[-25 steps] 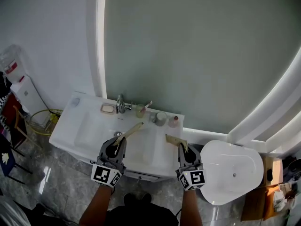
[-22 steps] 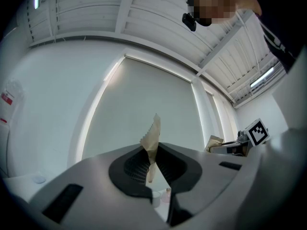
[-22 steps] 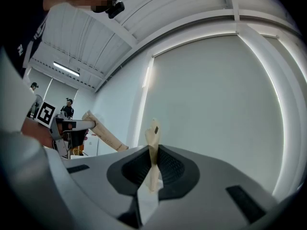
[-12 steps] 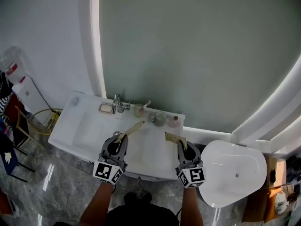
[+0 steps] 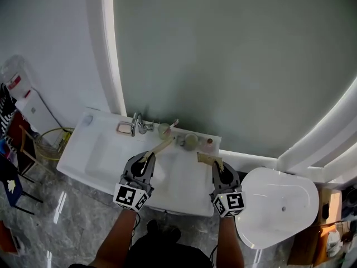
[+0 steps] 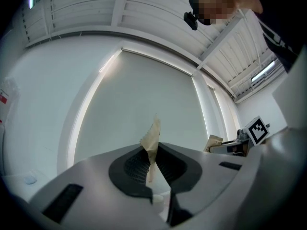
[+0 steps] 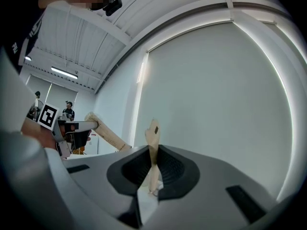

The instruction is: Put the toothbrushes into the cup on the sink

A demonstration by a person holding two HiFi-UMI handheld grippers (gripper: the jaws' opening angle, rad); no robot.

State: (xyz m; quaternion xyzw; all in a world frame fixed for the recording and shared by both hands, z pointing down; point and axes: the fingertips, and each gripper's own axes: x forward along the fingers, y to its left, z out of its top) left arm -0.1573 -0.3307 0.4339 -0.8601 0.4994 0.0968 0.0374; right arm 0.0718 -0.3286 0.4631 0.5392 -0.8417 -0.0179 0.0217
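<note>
Two toothbrushes in tan paper wrappers are held above the white sink (image 5: 106, 152). My left gripper (image 5: 146, 161) is shut on the left toothbrush (image 5: 160, 148), whose tip points up and right toward a pale green cup (image 5: 164, 130) at the sink's back. Between the dark pads, the left toothbrush (image 6: 152, 140) stands upright in the left gripper (image 6: 152, 164). My right gripper (image 5: 218, 168) is shut on the right toothbrush (image 5: 209, 159), in front of a grey cup (image 5: 191, 140). The right toothbrush (image 7: 153, 140) rises from the right gripper (image 7: 152, 171).
A faucet (image 5: 135, 124) and a soap dish (image 5: 125, 128) stand at the sink's back left, and a small bottle (image 5: 208, 144) stands at the back right. A white toilet (image 5: 281, 205) is to the right. A water dispenser (image 5: 25, 102) and chairs are on the left.
Both grippers have eased a little toward the back of the sink with their toothbrushes. The left brush tip is now nearer the green cup. The jaws have not changed.
</note>
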